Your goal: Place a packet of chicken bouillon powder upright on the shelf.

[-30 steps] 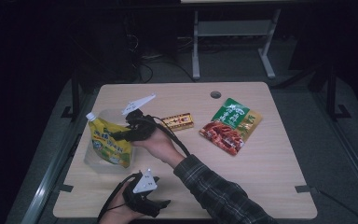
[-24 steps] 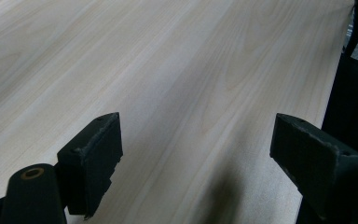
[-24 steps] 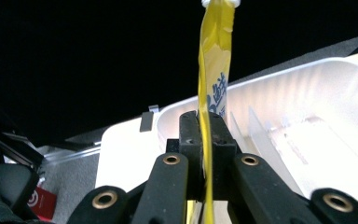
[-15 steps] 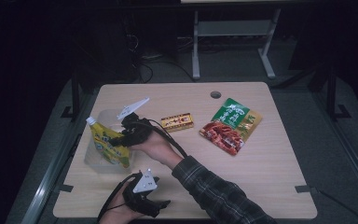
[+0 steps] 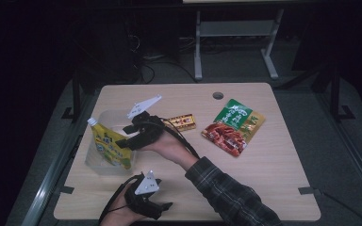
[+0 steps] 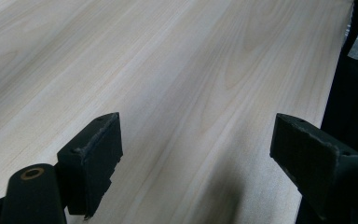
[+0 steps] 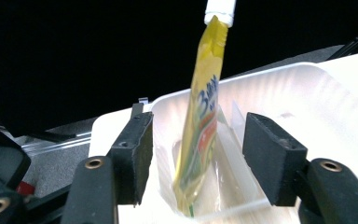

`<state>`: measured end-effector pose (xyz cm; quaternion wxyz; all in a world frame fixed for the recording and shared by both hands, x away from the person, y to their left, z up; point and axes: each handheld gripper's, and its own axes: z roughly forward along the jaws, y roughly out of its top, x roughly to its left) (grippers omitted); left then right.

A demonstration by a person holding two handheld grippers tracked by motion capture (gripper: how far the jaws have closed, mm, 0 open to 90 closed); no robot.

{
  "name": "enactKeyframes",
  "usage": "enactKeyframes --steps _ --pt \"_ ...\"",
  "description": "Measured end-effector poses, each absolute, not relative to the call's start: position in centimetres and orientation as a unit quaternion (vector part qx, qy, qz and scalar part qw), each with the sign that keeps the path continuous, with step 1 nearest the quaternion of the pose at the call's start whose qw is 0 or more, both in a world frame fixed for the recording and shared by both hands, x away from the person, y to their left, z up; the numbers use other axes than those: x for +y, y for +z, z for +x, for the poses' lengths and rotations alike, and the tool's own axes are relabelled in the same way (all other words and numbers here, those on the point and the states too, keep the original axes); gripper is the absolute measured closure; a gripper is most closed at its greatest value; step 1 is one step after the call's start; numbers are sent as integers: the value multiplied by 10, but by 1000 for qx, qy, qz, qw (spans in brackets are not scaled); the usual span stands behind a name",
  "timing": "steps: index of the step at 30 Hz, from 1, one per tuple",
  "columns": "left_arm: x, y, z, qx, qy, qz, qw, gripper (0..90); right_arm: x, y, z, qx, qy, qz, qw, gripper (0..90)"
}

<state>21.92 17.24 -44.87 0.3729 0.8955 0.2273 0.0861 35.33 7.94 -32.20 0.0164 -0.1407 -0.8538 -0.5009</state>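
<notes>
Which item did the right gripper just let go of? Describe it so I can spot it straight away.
Look at the left part of the wooden table, where a clear plastic tub sits. Standing in it is a yellow spouted pouch with a white cap, right gripper beside it, jaws just opened either side. It is upright, unlike the flat green-and-red snack packet and small orange packet.

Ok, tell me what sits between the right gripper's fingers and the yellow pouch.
Nothing. In the right gripper view the fingers have just been opening and stand clear of the yellow pouch, which stands in the clear tub with only air on each side.
</notes>
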Motion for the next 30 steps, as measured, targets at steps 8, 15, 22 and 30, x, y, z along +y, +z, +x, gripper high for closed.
enactKeyframes --steps 8,15,22,30 --pt "172 -449 220 227 90 896 370 162 43 -319 349 -849 -506 -152 6 394" --pt "174 -448 222 237 89 890 379 163 6 -325 344 -845 -507 -173 -4 381" --pt "176 -447 225 242 86 887 384 170 -29 -344 340 -847 -493 -198 -22 372" --pt "176 -447 227 236 83 888 386 188 -67 -370 335 -854 -471 -219 -39 367"
